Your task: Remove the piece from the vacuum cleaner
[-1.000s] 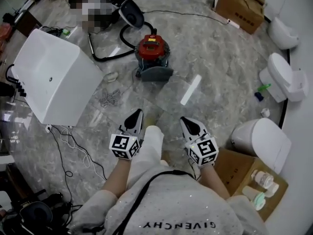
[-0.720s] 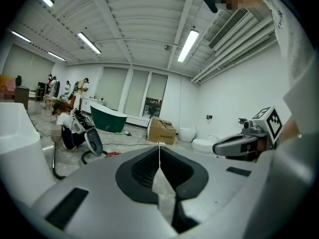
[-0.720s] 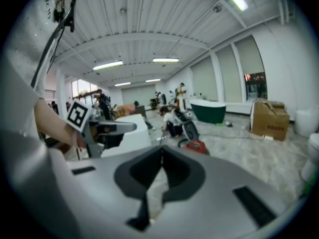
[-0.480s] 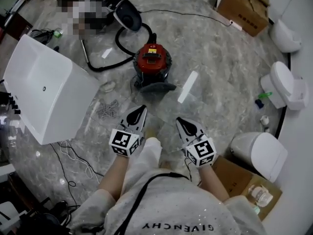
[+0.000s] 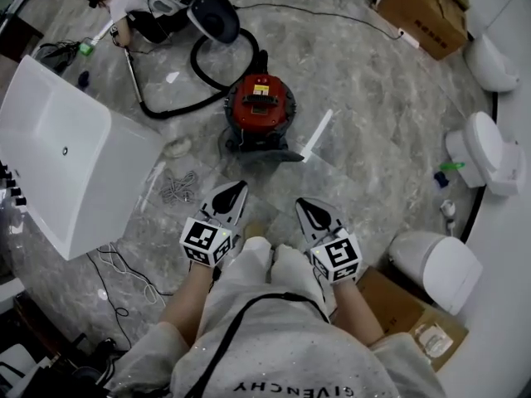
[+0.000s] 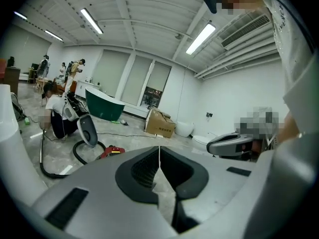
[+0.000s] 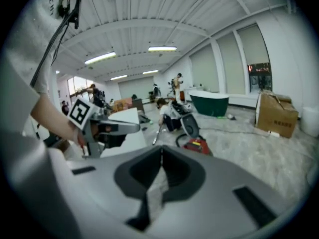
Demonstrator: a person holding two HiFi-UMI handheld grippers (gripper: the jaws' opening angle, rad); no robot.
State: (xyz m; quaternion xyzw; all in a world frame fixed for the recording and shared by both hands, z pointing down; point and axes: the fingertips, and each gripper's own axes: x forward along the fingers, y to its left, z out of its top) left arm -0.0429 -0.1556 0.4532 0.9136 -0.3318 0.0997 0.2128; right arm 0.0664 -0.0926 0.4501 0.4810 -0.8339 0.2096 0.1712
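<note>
The red canister vacuum cleaner (image 5: pixel 260 108) stands on the marble floor with a dark grey piece (image 5: pixel 264 147) at its near side. A black hose (image 5: pixel 199 77) loops from it toward the far left. My left gripper (image 5: pixel 236 189) and right gripper (image 5: pixel 305 206) are held side by side in the air, short of the vacuum, both pointing at it. Each is shut with nothing between its jaws. In the left gripper view the vacuum (image 6: pixel 110 152) shows low on the left beyond the left gripper (image 6: pixel 159 151). In the right gripper view the vacuum (image 7: pixel 197 145) lies past the right gripper (image 7: pixel 161 151).
A large white tub (image 5: pixel 66 156) lies at the left, with loose cables (image 5: pixel 177 186) beside it. White toilets (image 5: pixel 485 152) (image 5: pixel 436 259) and cardboard boxes (image 5: pixel 430 15) (image 5: pixel 402 301) line the right side. A white strip (image 5: pixel 316 135) lies right of the vacuum. A person crouches by the hose's far end (image 6: pixel 55 114).
The vacuum cleaner sits nearer and lower in the head view than a second ago. Both grippers have travelled forward with me toward it and stay shut.
</note>
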